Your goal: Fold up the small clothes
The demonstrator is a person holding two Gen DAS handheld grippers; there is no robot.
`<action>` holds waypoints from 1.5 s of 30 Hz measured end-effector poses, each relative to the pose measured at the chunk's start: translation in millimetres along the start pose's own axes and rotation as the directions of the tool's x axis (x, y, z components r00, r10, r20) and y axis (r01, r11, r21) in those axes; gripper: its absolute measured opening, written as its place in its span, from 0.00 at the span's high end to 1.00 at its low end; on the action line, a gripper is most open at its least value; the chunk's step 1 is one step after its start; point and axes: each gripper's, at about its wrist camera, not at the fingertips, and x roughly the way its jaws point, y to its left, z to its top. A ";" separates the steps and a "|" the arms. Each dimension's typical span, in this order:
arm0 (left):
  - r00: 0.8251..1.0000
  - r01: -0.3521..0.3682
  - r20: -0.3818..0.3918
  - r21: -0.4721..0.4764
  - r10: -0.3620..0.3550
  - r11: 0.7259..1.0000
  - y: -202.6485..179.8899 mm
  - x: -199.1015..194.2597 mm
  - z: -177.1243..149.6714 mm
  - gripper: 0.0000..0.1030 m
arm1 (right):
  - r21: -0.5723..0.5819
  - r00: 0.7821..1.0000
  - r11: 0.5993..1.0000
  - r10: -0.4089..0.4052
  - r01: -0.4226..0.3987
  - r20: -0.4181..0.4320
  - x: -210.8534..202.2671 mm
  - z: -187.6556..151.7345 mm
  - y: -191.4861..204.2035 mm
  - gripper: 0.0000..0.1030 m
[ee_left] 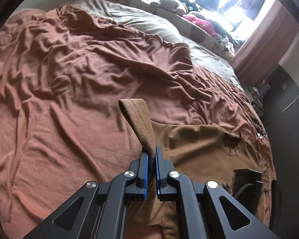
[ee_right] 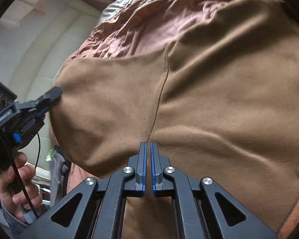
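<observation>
A brown T-shirt [ee_left: 199, 145] with a dark print lies on the rust-coloured blanket [ee_left: 79, 69] of a bed. My left gripper [ee_left: 151, 149] is shut on a hemmed edge of it, and a folded strip of cloth [ee_left: 137, 115] stands up from the fingers. In the right wrist view the same shirt [ee_right: 219, 99] hangs lifted and stretched, filling the frame. My right gripper [ee_right: 148, 144] is shut on the cloth at the foot of a seam, with creases spreading from the tips. At the far left the left gripper [ee_right: 54, 93] pinches the shirt's edge, its handle held by a hand [ee_right: 16, 179].
A grey-beige duvet [ee_left: 149, 22] covers the far side of the bed. Soft toys and clothes [ee_left: 189, 8] crowd the sill under a bright window. A dark cabinet [ee_left: 289, 109] stands past the bed's right edge. The blanket [ee_right: 149, 20] is heavily creased.
</observation>
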 end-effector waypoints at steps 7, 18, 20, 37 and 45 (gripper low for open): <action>1.000 0.012 -0.002 0.034 -0.012 0.999 -22.8 -6.1 0.0 0.94 | -0.002 1.000 1.000 -0.014 0.014 -0.025 8.6 18.1 -8.0 1.00; 0.996 0.085 -0.030 0.109 -0.082 0.990 -76.1 -2.9 -11.3 0.94 | 0.032 0.993 0.994 -0.109 0.107 0.054 -51.5 18.1 -37.5 0.96; 0.995 0.091 -0.039 0.117 -0.088 0.989 -86.0 2.5 -13.6 0.94 | 0.024 0.989 0.991 -0.132 0.131 0.071 -61.6 14.1 -40.8 0.83; 0.987 0.145 -0.085 0.120 -0.135 0.982 -121.7 28.4 -32.7 0.47 | 0.077 0.974 0.984 -0.168 0.158 0.152 -129.3 -2.3 -67.0 0.38; 0.994 0.049 -0.097 0.066 -0.042 0.997 -77.9 30.6 -48.7 0.47 | 0.058 0.978 0.989 -0.142 0.135 0.152 -127.6 0.7 -68.3 0.38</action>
